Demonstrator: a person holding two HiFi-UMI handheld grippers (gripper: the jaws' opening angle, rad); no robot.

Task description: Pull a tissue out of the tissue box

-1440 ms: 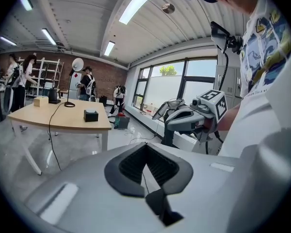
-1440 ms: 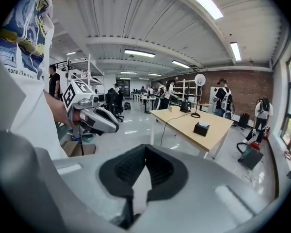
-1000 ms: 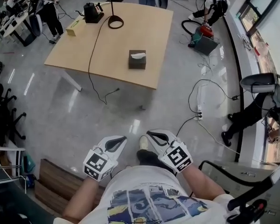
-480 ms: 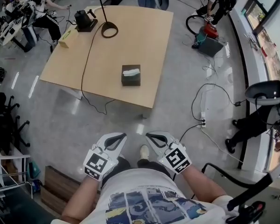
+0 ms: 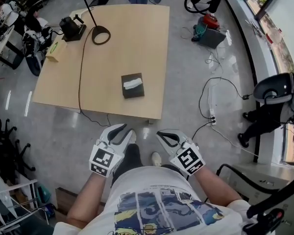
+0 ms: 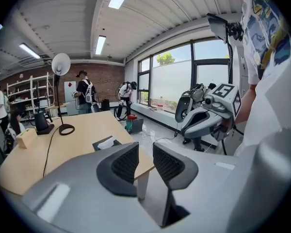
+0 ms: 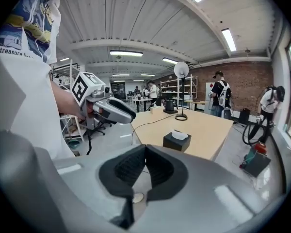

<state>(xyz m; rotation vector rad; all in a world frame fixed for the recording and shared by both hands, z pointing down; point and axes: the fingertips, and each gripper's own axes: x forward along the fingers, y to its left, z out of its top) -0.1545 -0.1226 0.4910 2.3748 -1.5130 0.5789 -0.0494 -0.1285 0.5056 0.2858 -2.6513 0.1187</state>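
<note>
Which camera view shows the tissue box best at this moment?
The head view: it shows the tissue box whole from above, with the white tissue in its slot, near the table's front edge. The right gripper view shows it unobstructed but side-on. The left gripper view shows only its top, behind a jaw.

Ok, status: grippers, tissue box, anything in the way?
Left hand-held gripper jaws just opening, empty; right hand-held gripper shut, empty. Dark square tissue box, white tissue poking up, untouched on light wooden table ahead. Nothing in the way.
</note>
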